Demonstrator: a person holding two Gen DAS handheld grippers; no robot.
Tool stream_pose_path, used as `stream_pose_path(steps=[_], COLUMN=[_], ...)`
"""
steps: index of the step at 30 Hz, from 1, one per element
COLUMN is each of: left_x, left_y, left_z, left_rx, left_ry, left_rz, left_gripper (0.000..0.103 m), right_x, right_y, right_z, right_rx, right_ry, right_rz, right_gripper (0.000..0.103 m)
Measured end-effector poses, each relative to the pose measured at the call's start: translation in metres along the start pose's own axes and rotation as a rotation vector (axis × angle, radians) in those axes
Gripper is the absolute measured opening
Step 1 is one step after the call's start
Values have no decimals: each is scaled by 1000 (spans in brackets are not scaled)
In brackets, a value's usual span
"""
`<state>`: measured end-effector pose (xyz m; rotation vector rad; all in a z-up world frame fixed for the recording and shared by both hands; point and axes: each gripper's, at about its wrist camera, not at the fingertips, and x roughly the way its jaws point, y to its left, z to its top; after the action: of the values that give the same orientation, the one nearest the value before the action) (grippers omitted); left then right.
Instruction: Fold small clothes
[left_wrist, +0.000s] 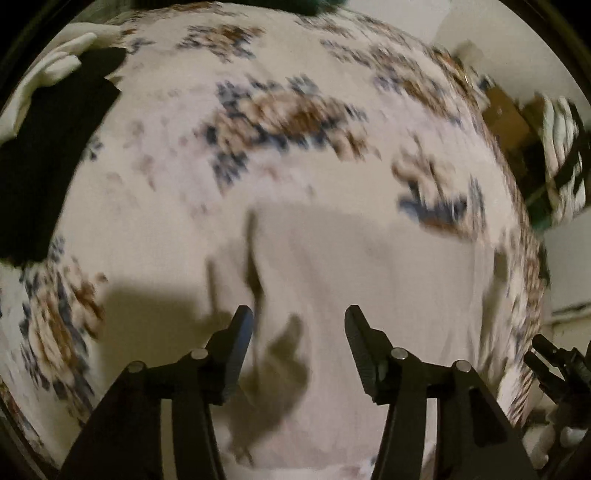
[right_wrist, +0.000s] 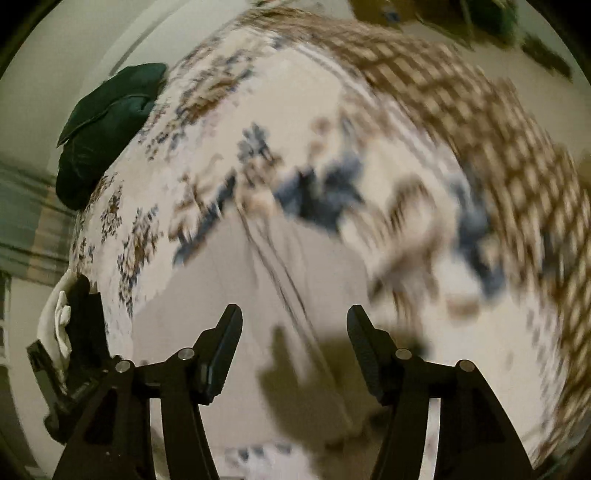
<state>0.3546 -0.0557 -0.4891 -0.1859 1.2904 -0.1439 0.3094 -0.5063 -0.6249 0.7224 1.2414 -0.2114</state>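
Observation:
A plain pale garment (left_wrist: 369, 266) lies flat on the floral bedsheet (left_wrist: 280, 110), directly under both grippers. My left gripper (left_wrist: 298, 314) hovers above it with the jaws apart and nothing between them. In the right wrist view the same pale garment (right_wrist: 229, 295) shows a long dark seam line running down it. My right gripper (right_wrist: 295, 310) stands open over it, its fingers empty. Both views are smeared by motion blur.
A black cloth (left_wrist: 44, 155) and a white cloth (left_wrist: 55, 66) lie at the left of the bed. A dark green cushion (right_wrist: 107, 125) sits at the bed's far edge. A brown checked blanket (right_wrist: 480, 122) covers the right side. Cluttered items (left_wrist: 554, 147) stand beyond the bed.

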Motion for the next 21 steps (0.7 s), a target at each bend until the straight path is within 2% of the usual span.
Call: stream_pose_path(steps=[1, 3, 4, 5, 6, 12, 15, 17, 19, 21], left_x=[10, 24, 31, 35, 38, 41, 40, 36, 27, 17], left_y=[-6, -9, -8, -8, -7, -1, 0, -1, -2, -4], left_z=[-9, -21, -26, -29, -31, -36, -38, -37, -37, -33], left_rx=[22, 25, 30, 34, 42, 57, 57, 58, 56, 52], left_ry=[35, 77, 92, 98, 99, 104, 111, 115, 108, 91], left_rz=[-2, 2, 15, 23, 32, 45, 48, 52, 46, 40], left_gripper=[50, 49, 49, 49, 49, 49, 49, 49, 49, 49], right_x=[7, 19, 28, 32, 38, 13, 19, 37, 39, 25], right_y=[-6, -14, -19, -22, -24, -28, -35, -41, -45, -36], right_z=[-16, -33, -40, -44, -47, -45, -43, -43, -40, -35], right_rx=[17, 22, 30, 34, 40, 48, 70, 91, 138, 130], right_ry=[39, 72, 83, 93, 104, -15, 16, 107, 129, 82], right_rz=[15, -14, -9, 5, 3, -3, -37, -38, -42, -51], right_gripper=[62, 58, 36, 6, 4, 3, 3, 4, 15, 35])
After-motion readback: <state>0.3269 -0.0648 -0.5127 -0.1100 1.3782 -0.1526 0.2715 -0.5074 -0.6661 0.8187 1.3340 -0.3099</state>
